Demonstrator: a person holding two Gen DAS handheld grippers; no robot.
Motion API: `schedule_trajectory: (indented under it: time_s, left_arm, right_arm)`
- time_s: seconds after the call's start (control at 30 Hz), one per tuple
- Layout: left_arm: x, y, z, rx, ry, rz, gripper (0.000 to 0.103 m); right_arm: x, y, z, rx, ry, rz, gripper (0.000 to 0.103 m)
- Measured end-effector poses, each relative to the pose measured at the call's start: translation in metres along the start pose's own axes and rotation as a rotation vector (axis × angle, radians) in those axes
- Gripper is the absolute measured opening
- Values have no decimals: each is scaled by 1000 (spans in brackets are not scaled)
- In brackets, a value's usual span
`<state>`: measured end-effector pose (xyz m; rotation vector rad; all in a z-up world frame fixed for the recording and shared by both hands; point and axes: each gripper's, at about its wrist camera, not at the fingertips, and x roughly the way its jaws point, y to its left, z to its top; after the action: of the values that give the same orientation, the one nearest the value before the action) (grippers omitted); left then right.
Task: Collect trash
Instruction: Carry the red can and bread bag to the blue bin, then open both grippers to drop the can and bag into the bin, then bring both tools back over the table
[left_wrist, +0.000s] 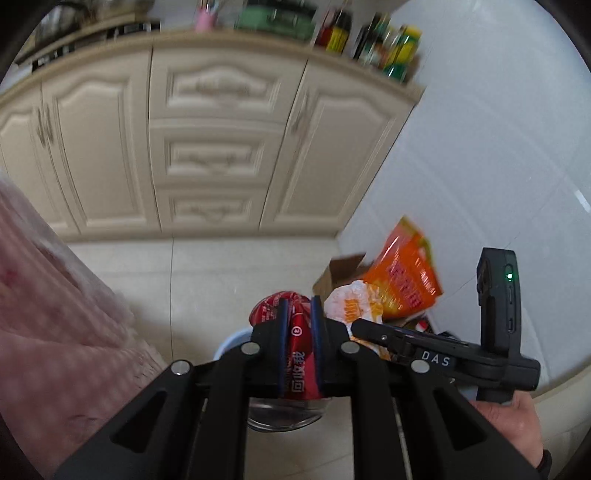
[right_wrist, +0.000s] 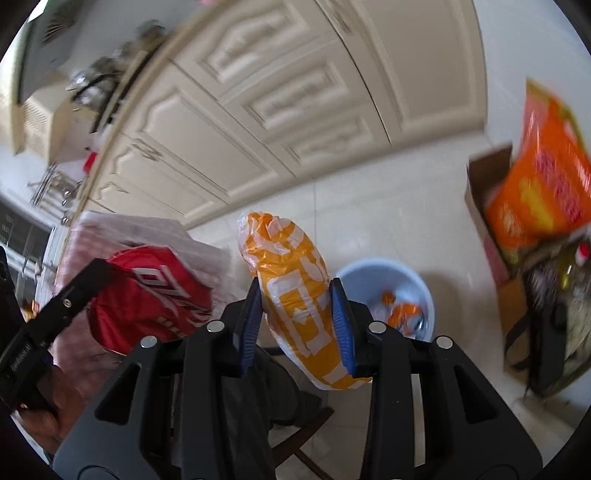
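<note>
Two wrappers held | left gripper (left_wrist: 300, 332) clamped red wrapper (left_wrist: 297, 343) | right gripper (right_wrist: 295, 321) clamped orange-white wrapper (right_wrist: 295, 295) | step: carrying to blue bin (right_wrist: 413, 280), at 3 o'clock of right jaws | next: probably centre over bin, release

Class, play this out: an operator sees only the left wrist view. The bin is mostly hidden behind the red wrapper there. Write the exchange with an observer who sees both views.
Operator: Is there anything in the bin?
Observer: Yes. The pale blue bin already holds orange and white scraps.
Operator: What grips the orange-and-white wrapper?
Observer: The right gripper, blue pads pressed on the orange-and-white wrapper.
Operator: Where is the bin relative to it?
Observer: Just right of that wrapper, on the floor below.
</note>
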<state>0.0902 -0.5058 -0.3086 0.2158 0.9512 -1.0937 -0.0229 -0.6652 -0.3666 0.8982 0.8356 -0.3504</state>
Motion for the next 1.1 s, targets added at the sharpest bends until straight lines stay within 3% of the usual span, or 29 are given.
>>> schedule_trajectory:
  time_s: [0.03,0.1,0.13,0.17,0.2,0.23,0.3,0.33,0.47,0.7,1.1]
  left_arm:
    - [11,1,0,-1,15,-2,12]
    - [37,3,-6,2,62,12,15]
    - [46,5,-9,2,88,21,34]
    - [53,7,-12,-5,112,38,47]
    - [55,9,-11,-10,112,58,69]
    - [51,12,-11,-14,92,85,79]
    - [40,16,-7,-8,55,115,87]
    - [36,17,-5,-4,50,132,90]
    - [11,20,2,5,29,195,91]
    - [-58,15,14,-9,-69,211,92]
    - [-185,26,24,-26,-262,232,95]
  right_arm:
    - [9,-3,-2,17,13,5,36]
    - [25,-14,-6,60,34,13,47]
    - [32,-20,-9,85,47,7,62]
    - [39,-25,-12,105,60,-7,67]
    - [42,-28,-14,116,65,-15,77]
    - [44,-31,-15,131,67,-25,85]
    - [42,-36,-16,155,63,-27,93]
    - [39,-38,-17,160,57,-32,97]
    - [26,-36,-14,170,24,-66,97]
    - [5,-2,-2,110,-14,-73,97]
    - [-56,124,17,-120,-148,-25,97]
